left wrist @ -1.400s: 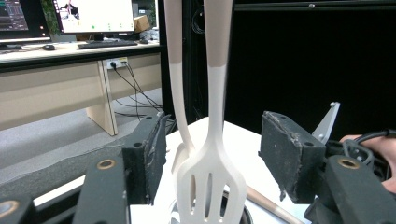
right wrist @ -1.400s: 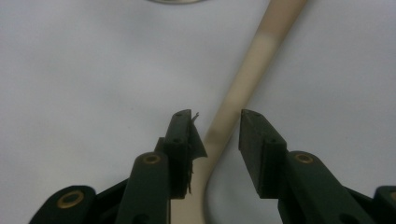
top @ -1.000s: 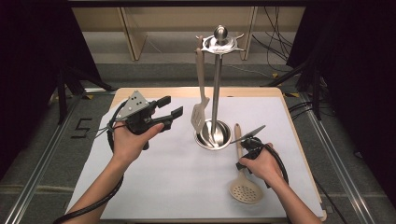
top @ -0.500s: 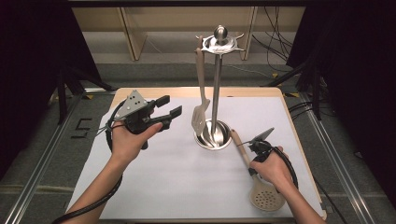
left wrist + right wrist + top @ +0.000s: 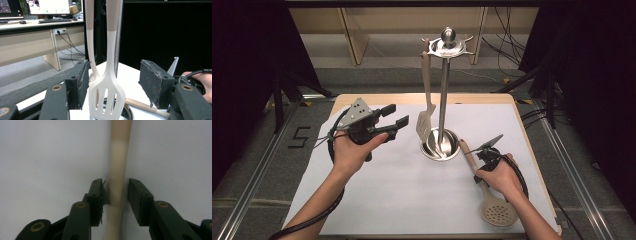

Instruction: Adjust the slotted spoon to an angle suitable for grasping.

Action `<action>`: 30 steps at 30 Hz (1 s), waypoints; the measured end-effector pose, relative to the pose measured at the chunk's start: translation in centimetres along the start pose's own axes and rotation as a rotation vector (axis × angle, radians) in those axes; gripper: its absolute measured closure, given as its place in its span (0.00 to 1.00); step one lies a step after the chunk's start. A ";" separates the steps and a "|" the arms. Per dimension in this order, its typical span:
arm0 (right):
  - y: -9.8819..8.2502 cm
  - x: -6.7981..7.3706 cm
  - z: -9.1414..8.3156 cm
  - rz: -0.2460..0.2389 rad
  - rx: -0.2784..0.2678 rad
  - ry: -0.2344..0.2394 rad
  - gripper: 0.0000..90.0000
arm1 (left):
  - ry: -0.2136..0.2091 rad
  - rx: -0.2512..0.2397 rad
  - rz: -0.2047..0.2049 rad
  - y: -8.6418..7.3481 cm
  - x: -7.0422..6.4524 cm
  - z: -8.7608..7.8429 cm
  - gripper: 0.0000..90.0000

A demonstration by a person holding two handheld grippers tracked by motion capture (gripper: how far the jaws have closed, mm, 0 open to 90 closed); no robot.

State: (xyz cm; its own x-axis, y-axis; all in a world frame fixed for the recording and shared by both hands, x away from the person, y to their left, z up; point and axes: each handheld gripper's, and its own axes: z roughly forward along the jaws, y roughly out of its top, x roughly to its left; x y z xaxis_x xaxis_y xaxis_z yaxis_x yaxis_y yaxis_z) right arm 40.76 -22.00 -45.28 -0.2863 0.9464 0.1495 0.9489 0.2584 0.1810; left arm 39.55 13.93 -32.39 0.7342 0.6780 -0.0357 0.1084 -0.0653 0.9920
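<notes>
Straddling the skimmer's handle (image 5: 117, 182) on the table (image 5: 387, 200) near the rack (image 5: 443, 100), the right gripper (image 5: 116, 192) has just opened its jaws, seemingly to regrip, while the left gripper (image 5: 399, 116) waits open.

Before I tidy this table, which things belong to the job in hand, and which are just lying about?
In the job:
- skimmer, its handle between the right gripper's fingers
- utensil stand
- slotted spatula hanging on it
- left gripper, open

Lying about:
- cables on the floor
- monitor and keyboard
</notes>
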 end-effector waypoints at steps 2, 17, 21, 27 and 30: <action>0.1 -0.1 -0.1 -0.013 0.002 -0.005 0.77 | 0.001 0.000 0.002 0.0 0.0 0.0 0.45; -0.6 -0.1 -0.4 0.033 -0.052 0.006 0.88 | -0.009 0.002 0.002 0.1 -0.4 0.1 0.44; -1.3 0.6 -2.0 0.107 -0.079 0.053 0.88 | -0.006 -0.001 0.002 0.1 -0.3 0.0 0.44; -2.5 -0.2 -3.4 -0.060 -0.293 0.062 0.88 | -0.009 -0.003 0.007 0.1 -0.5 0.0 0.45; -3.2 -0.3 -4.3 -0.091 -0.374 0.108 0.88 | -0.010 -0.002 0.007 0.1 -0.5 0.0 0.45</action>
State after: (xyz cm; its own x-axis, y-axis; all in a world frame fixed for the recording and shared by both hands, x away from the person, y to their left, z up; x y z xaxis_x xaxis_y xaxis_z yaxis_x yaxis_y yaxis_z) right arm 37.23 -23.99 -41.71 -0.3979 0.8920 0.2146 0.8110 0.2326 0.5368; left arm 39.21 13.56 -32.26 0.7414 0.6704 -0.0298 0.1020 -0.0687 0.9924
